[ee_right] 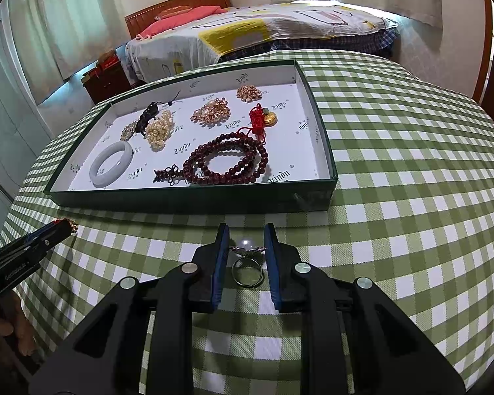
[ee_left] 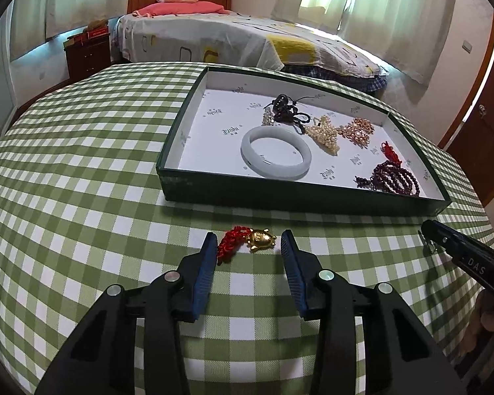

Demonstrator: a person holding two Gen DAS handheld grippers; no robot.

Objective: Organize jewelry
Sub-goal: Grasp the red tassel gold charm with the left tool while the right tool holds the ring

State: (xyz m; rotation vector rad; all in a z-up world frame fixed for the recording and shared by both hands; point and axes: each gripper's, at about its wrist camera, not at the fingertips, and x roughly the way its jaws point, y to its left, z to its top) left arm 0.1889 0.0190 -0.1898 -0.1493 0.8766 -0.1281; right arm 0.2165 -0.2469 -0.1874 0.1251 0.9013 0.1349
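Jewelry lay mostly inside a shallow green tray [ee_right: 194, 199] with a white printed lining, set on a table under a green-and-white checked cloth [ee_right: 395, 171]; behind it stood a bed [ee_left: 233, 38] between curtained windows. A pale bangle [ee_right: 111, 164], dark red beads [ee_right: 227, 161] and gold-toned pieces rested apart on the lining. In front of the tray's near wall, the left gripper [ee_left: 248, 247] had its jaws apart around a gold turtle charm [ee_left: 262, 239] on a red knotted cord, one pad beside the cord. The right gripper [ee_right: 246, 247] was clamped on a pearl keyring [ee_right: 247, 265]. Bare cloth stretched rightward.
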